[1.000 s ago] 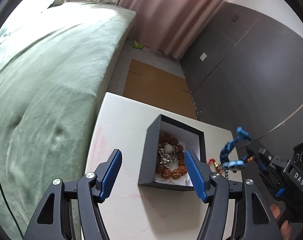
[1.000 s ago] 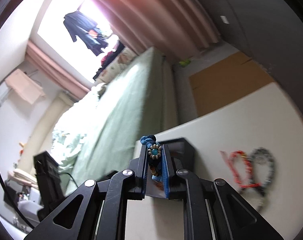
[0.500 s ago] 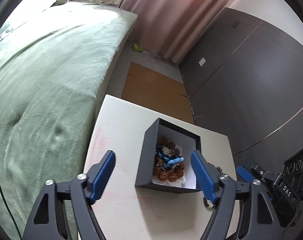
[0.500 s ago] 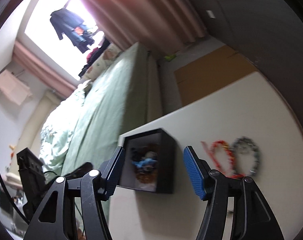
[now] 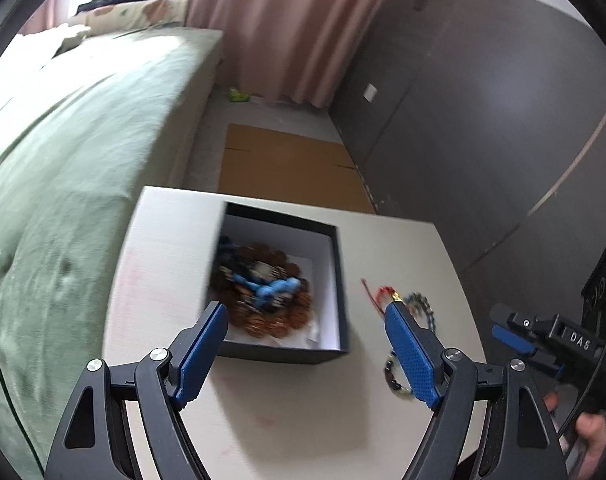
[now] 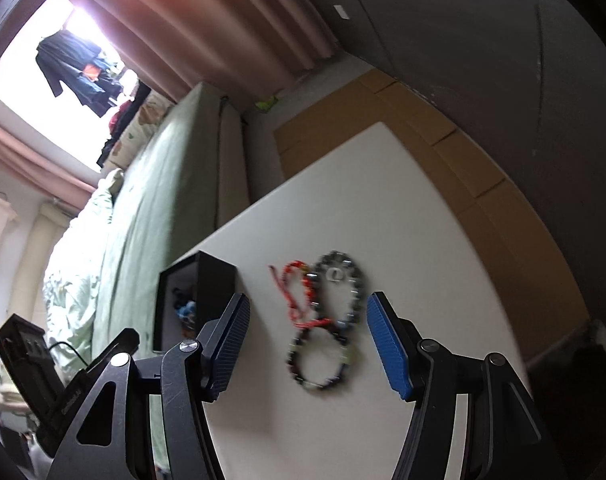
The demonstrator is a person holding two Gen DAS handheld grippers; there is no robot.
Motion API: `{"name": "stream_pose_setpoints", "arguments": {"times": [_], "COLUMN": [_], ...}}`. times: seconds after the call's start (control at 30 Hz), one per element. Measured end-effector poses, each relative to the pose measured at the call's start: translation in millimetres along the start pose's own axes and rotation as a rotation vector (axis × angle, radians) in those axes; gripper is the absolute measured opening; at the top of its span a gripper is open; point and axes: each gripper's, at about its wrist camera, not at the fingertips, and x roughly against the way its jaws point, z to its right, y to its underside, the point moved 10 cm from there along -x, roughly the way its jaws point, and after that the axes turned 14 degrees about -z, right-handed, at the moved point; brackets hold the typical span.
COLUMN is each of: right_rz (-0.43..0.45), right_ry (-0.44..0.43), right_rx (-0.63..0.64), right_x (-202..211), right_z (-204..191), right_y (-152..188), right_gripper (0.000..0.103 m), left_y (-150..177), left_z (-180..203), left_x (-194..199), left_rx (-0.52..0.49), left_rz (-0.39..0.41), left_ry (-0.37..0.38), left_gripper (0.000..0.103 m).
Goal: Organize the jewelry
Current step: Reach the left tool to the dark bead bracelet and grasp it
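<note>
Three bracelets are left on the white table (image 6: 403, 208), just beside the black box (image 5: 335, 280): a red cord one (image 6: 299, 300), a grey beaded one (image 6: 357, 284) and a dark beaded loop (image 6: 323, 364), all touching in a little pile. I've got my right gripper (image 6: 305, 346) lined up on them, fingers wide apart and empty, I guess for the next grab. The box already holds brown beads (image 5: 271, 320) and a blue bracelet (image 5: 269, 288). My left gripper (image 5: 303, 352) is open too, near the box, probably to steady it. Only readable text: "DAS" on the right gripper's body.
</note>
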Motion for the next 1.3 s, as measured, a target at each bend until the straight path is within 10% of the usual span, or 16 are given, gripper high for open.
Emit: {"name": "stream_pose_setpoints", "arguments": {"times": [1.07,1.3], "right_rz": [-0.01,-0.044], "right_ry": [-0.067,-0.037], "right_rx": [-0.117,-0.093], "right_x": [38,27], "right_z": [72,67], "right_y": [-2,1], "right_gripper": [0.062,0.062], "left_y": [63,68], "left_z": [90,88], "left_x": [-112,-119], "left_rx": [-0.249,-0.257], "left_rz": [-0.149,-0.171], "left_ry": [-0.263,-0.265], "left_gripper": [0.044,0.012]}}
